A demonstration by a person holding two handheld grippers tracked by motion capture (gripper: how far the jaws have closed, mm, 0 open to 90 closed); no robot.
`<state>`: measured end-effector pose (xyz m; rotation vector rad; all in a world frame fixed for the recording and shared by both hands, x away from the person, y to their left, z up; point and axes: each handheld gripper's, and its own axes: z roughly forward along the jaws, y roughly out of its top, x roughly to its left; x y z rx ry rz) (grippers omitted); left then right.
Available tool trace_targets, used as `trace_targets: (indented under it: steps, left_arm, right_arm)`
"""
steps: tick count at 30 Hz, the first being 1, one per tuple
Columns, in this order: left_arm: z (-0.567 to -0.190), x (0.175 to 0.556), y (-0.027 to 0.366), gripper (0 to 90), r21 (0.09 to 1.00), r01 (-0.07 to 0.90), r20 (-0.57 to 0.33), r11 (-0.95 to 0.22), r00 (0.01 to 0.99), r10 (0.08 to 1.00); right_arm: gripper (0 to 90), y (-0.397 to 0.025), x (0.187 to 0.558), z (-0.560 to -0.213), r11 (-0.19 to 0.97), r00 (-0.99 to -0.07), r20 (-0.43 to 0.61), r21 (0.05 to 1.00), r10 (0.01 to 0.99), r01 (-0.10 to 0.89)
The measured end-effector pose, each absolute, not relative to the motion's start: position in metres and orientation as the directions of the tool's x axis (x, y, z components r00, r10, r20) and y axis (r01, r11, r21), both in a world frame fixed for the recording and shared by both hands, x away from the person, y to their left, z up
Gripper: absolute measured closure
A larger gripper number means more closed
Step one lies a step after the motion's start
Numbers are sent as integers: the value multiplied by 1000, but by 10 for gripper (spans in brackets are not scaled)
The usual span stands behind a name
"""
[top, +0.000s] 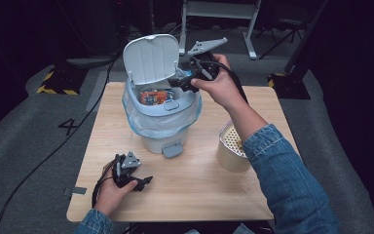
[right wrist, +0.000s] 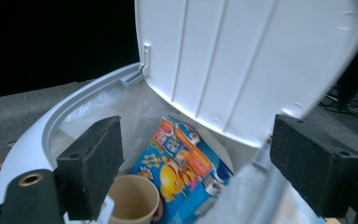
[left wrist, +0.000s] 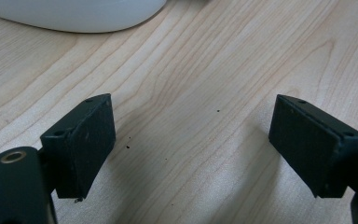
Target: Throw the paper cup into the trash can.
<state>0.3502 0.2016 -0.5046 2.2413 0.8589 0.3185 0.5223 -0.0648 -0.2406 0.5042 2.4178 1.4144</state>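
A small pedal bin (top: 161, 114) stands on a wooden table (top: 199, 190), toward its far side, and serves here as the landmark. Its lid (top: 152, 58) is raised, standing nearly upright on the hinge at the bin's far rim. A pale plastic liner (top: 156, 122) is folded over the rim and hangs down the outer wall; the pedal (top: 172, 149) juts out at the bin's foot, on the near side.

Inside the bin lies a colourful snack packet (right wrist: 182, 168) — blue and orange, leaning against the inner wall below the lid. Beside it, lower in the bin, sits a paper cup (right wrist: 133, 200), mouth up.

The right gripper (top: 187, 80) hovers over the bin's right rim, just beside the open lid. Its jaws are spread wide and grip nothing; in the right gripper view they frame the bin's opening, packet and cup between them but well below.

The left gripper (top: 143, 183) rests low over the table on the near side of the bin, left of the pedal. Its jaws are likewise spread, with bare wood between them — the bin's white base (left wrist: 74, 14) shows just beyond.

To the right of the bin stands a cream perforated container (top: 231, 146), partly covered by the person's denim sleeve (top: 287, 175).
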Motion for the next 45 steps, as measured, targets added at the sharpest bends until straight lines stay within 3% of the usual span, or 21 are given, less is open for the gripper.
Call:
trace_targets:
  steps: [16, 45]
  left_arm:
    - [-504, 348, 209, 152, 691, 485, -19, -536, 754, 657]
    - [-504, 348, 209, 152, 690, 482, -17, -540, 756, 654]
  right_arm:
    - [194, -140, 496, -226, 431, -851, -90, 887, 517, 168]
    - [217, -302, 438, -265, 345, -738, -28, 896, 674, 281]
